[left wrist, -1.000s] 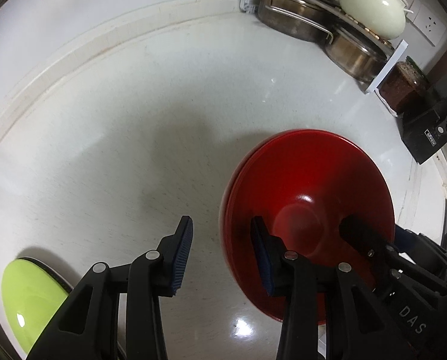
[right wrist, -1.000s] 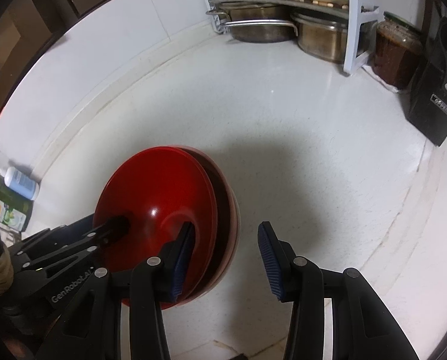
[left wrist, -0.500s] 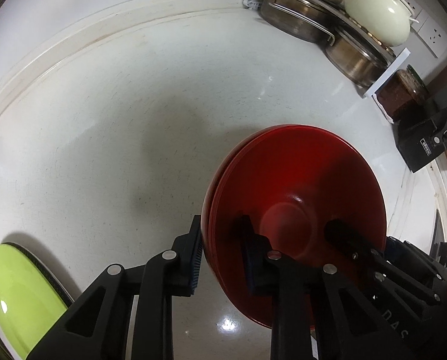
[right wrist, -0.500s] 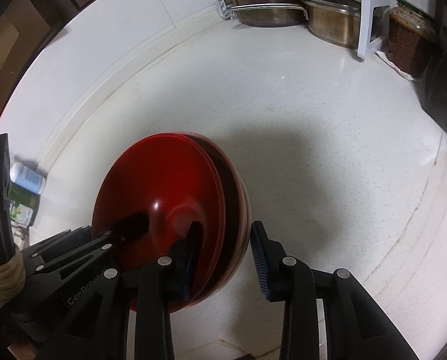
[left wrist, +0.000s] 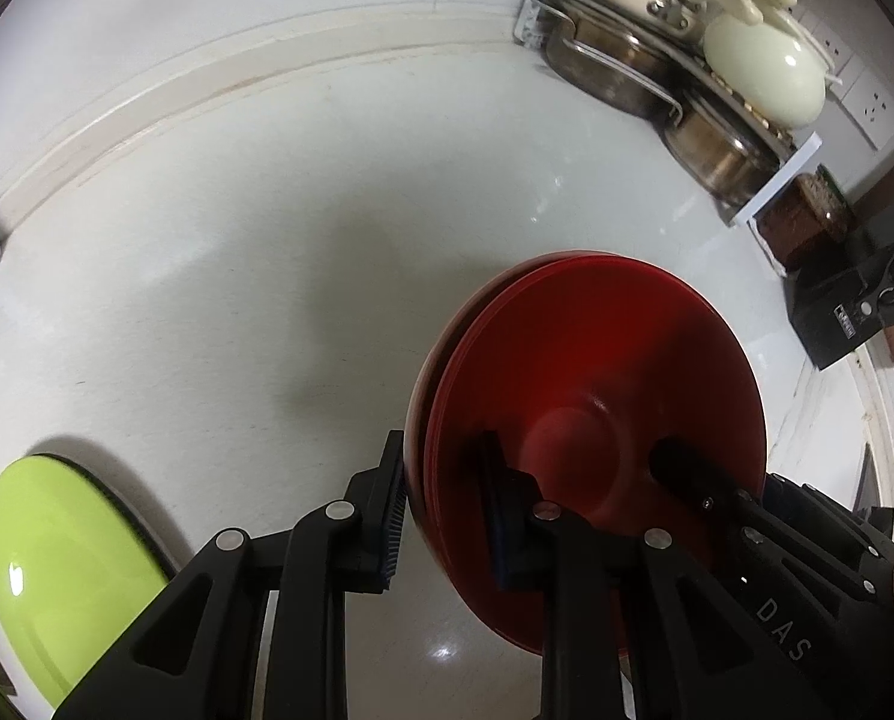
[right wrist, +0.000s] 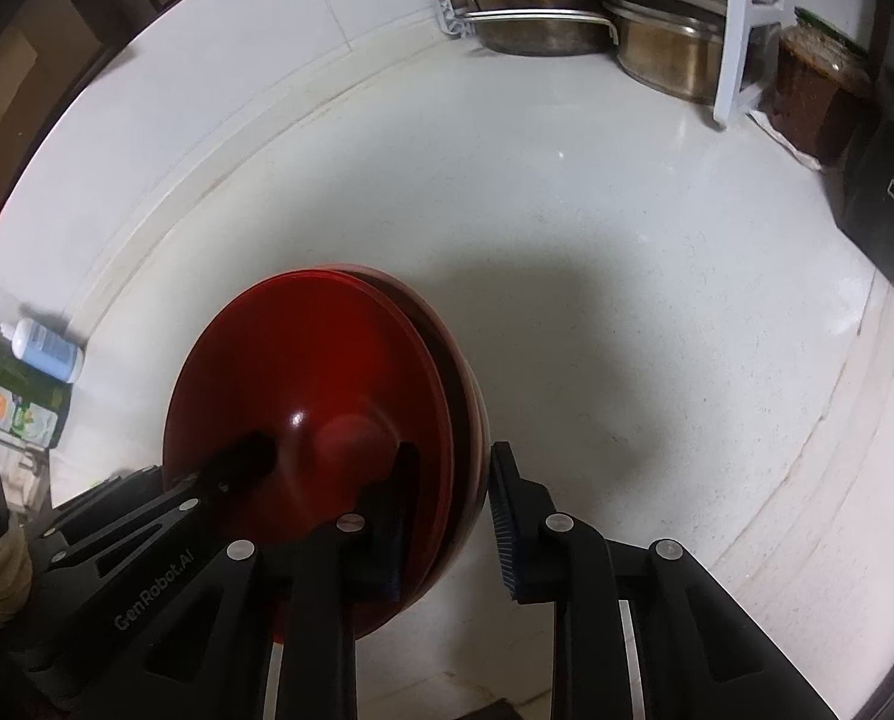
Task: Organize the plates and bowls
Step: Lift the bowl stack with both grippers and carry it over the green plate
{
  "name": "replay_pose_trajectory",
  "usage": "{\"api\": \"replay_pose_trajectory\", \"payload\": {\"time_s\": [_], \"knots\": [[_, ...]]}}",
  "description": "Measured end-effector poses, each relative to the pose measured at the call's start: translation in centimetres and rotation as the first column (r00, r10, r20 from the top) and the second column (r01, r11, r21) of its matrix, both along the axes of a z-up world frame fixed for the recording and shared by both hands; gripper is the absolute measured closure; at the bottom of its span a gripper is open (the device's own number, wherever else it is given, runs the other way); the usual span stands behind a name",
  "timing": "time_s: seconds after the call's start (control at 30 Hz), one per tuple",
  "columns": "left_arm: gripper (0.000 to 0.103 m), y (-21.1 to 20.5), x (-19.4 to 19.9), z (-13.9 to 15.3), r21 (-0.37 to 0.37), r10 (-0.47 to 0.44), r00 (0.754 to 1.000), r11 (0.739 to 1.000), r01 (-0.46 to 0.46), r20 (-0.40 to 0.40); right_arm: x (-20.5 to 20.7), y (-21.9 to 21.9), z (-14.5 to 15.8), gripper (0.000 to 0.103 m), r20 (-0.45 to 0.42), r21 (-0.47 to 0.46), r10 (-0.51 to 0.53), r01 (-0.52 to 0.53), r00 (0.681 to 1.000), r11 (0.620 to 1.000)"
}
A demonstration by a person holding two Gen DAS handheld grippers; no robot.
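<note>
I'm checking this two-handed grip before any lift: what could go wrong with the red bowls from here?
1. The red bowls are nested; each gripper pinches only the rim edge, so one bowl may slip free.
2. Uneven pulling could tilt the stack.
3. The green plate lies near the left gripper's path.

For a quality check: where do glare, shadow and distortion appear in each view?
Left wrist: glare spot on the counter, highlight on the green plate, wall edge bent by fisheye. Right wrist: highlight on the red bowls, their wide soft shadow behind, dark corners.
</note>
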State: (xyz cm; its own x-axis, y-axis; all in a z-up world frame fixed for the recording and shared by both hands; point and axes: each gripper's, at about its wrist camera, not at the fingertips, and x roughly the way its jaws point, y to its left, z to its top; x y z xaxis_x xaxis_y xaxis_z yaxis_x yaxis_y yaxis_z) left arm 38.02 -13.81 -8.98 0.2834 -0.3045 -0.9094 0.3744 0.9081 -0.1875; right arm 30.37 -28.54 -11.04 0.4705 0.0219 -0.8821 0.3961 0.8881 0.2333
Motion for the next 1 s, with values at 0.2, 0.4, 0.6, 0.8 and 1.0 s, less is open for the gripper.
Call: {"api": "replay_pose_trajectory", "payload": {"time_s": [0.2, 0.4, 0.6, 0.8, 1.0], "knots": [[0.080, 3.0, -0.5, 1.6, -0.020, 0.050, 0.998, 0.999, -0.050, 0.029, 0.1, 1.7, 1.7, 0.078, 0.020, -0.024, 0.043, -0.042, 0.999, 0.999], [0.080, 7.2, -1.4, 3.1, -0.029, 0.115, 0.991, 0.993, -0.113, 0.074, 0.4, 4.6, 3.4, 0.078, 0.049, -0.041, 0.109, -0.107, 0.993, 0.993], [0.080, 11.8, -2.6, 3.8, -0.035, 0.187, 0.977, 0.982, -0.184, 0.106, 0.7, 8.1, 4.7, 0.078, 0.078, -0.044, 0.179, -0.176, 0.981, 0.983], [0.080, 16.5, -3.7, 4.3, -0.037, 0.254, 0.960, 0.967, -0.251, 0.120, 1.1, 12.4, 5.5, 0.078, 0.098, -0.042, 0.259, -0.256, 0.961, 0.966], [0.080, 21.0, -5.0, 4.7, -0.038, 0.314, 0.940, 0.949, -0.312, 0.132, 0.6, 16.8, 6.1, 0.078, 0.109, -0.038, 0.329, -0.327, 0.938, 0.944]]}}
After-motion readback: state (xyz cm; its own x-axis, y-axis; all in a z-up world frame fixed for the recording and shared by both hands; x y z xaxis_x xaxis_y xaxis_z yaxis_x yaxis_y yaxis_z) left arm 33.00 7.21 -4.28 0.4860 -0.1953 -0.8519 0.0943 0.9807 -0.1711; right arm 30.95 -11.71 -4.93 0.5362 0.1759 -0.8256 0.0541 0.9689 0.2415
